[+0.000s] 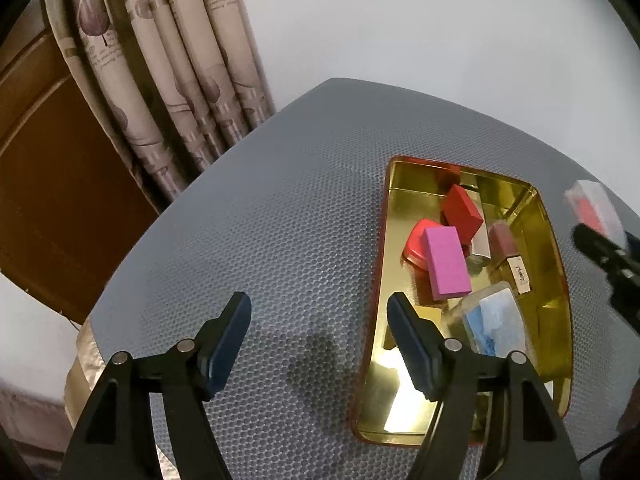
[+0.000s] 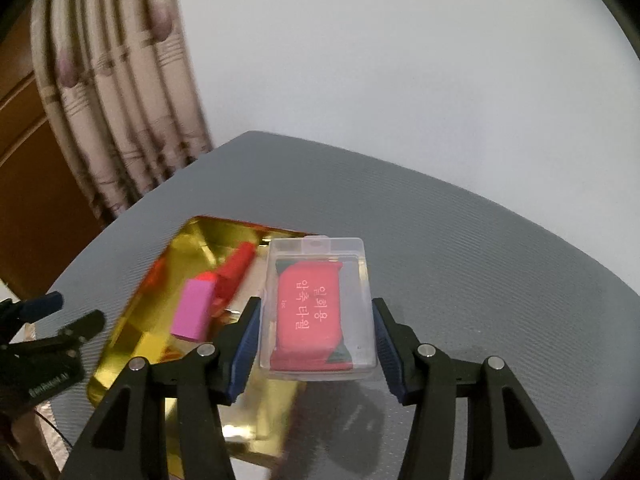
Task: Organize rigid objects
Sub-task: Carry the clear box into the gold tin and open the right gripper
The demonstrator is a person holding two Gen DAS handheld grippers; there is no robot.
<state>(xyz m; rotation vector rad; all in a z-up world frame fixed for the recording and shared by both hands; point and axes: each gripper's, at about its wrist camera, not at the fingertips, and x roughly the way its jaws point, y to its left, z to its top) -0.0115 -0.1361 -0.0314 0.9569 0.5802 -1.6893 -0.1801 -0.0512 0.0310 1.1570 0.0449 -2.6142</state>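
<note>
The left gripper (image 1: 319, 344) sits nearest in its own view, its blue-padded fingers (image 1: 228, 344) spread wide with nothing between them. One finger hangs over the grey honeycomb-patterned worktop (image 1: 256, 216); the other hangs over the near left edge of the gold tin tray (image 1: 554, 248).

In the right wrist view, the right gripper (image 2: 316, 348) is clamped on a clear plastic case (image 2: 318, 308) holding a red pack with white lettering. Its blue pads (image 2: 244, 344) press on the two long sides of the case, which is held above the worktop at the right side of the tray, partly over the tray's right edge.

Inside the tray, at the near end, lies a clear box with blue contents (image 1: 494, 324). Beyond it, toward the tray's middle, a pink block (image 1: 446, 264) leans over a flat red rounded piece (image 1: 416, 240). To the right of the pink block lie a silver tube (image 1: 480, 246) and a dark pink lipstick-like tube (image 1: 508, 248) with a white label. Farther in the tray sits a red block (image 1: 462, 212), with its reflection on the tray's far wall.

Beyond the tray the worktop ends against a plain white wall (image 1: 400, 20). To the left of the tray, past the worktop's corner, hang patterned beige curtains (image 1: 160, 60) beside a brown wooden door (image 1: 40, 184).
</note>
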